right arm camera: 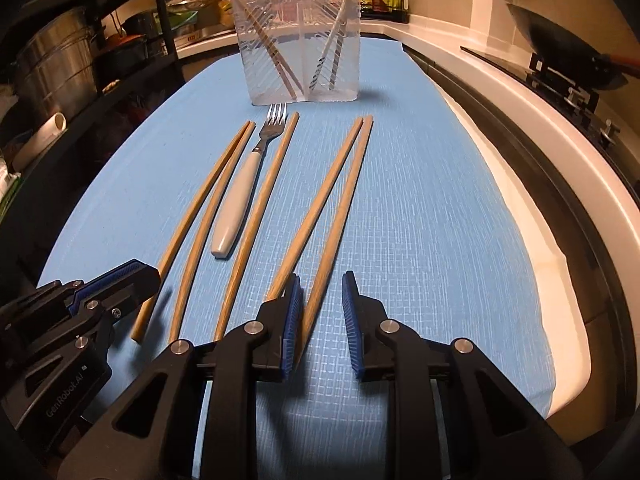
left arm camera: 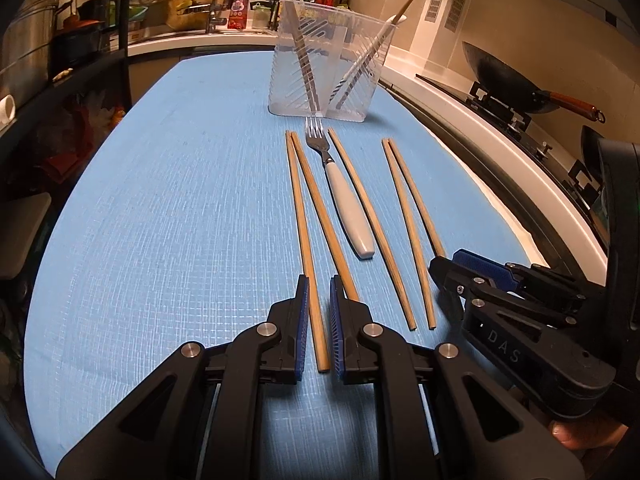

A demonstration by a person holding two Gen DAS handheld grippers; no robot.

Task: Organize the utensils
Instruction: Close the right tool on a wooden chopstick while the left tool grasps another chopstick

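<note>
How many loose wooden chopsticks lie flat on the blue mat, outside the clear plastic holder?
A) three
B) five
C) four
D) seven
B: two wooden chopsticks lie left of the white-handled fork, three to its right, all on the blue mat.

On the counter (left arm camera: 160, 200), five chopsticks (left arm camera: 298, 208) and a fork (left arm camera: 348, 208) lay side by side before the holder (left arm camera: 320, 92) at the far edge; the fork lay between chopsticks.
</note>
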